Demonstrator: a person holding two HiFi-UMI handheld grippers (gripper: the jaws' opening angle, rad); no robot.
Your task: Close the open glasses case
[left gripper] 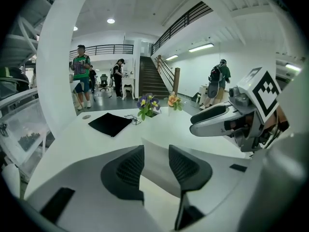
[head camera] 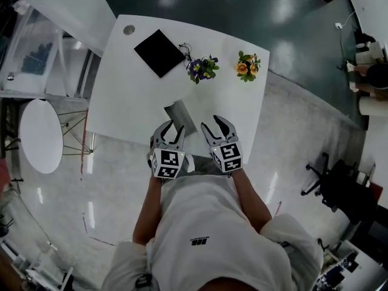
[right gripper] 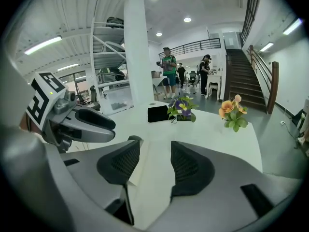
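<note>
Facing one glasses case point(head camera: 180, 115), two grippers point(head camera: 173, 130) point(head camera: 213, 123)

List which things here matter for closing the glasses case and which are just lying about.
For the job: open grey glasses case; left gripper; right gripper, both open.
Lying about: flat black square pad; purple flower bunch; orange flower bunch.

No word, label, brand or number is legible in any view.
</note>
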